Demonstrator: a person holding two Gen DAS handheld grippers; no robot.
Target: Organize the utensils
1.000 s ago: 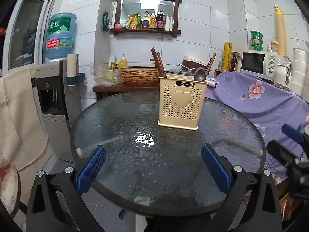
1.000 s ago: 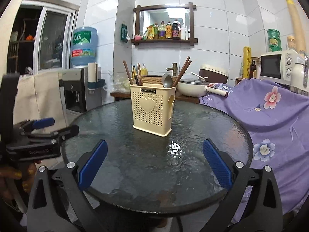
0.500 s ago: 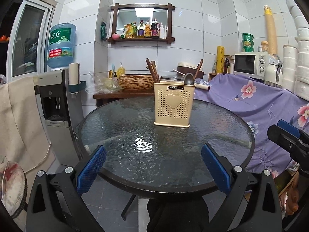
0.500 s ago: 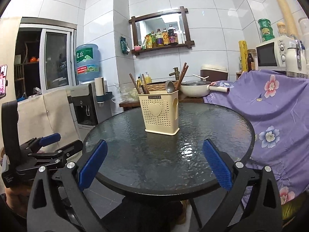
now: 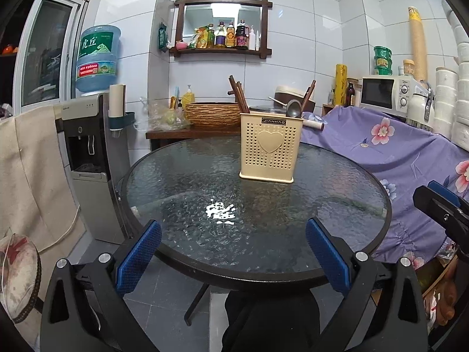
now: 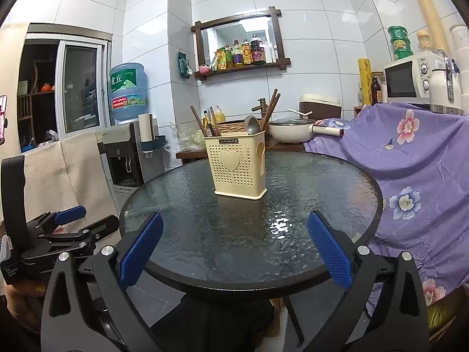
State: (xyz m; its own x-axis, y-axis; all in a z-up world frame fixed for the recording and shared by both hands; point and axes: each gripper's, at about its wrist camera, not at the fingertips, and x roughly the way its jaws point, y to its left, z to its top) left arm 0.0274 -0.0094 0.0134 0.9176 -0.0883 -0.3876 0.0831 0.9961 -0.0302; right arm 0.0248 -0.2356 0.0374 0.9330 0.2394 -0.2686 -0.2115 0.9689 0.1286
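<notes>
A cream perforated utensil holder (image 5: 269,146) (image 6: 236,165) with a heart on its front stands upright on the far part of the round glass table (image 5: 205,234) (image 6: 234,249). Brown chopsticks (image 5: 239,96) (image 6: 271,107) and a metal spoon (image 5: 293,108) (image 6: 252,124) stick out of it. My left gripper (image 5: 233,256) hangs open at the table's near edge, nothing between its blue pads. My right gripper (image 6: 234,252) is open too, back at the near edge and empty. Each gripper shows at the side of the other's view.
A water dispenser (image 5: 91,152) stands left of the table, with a beige cloth (image 5: 26,176) hanging nearby. A purple floral cover (image 5: 395,146) drapes the right side. A side table behind holds a woven basket (image 5: 214,113) and a white pot (image 6: 290,130). A microwave (image 5: 384,92) is at the back right.
Both grippers have drawn back from the table and risen; the holder looks smaller and the table's near edge and floor now show. Both stayed open and empty.
</notes>
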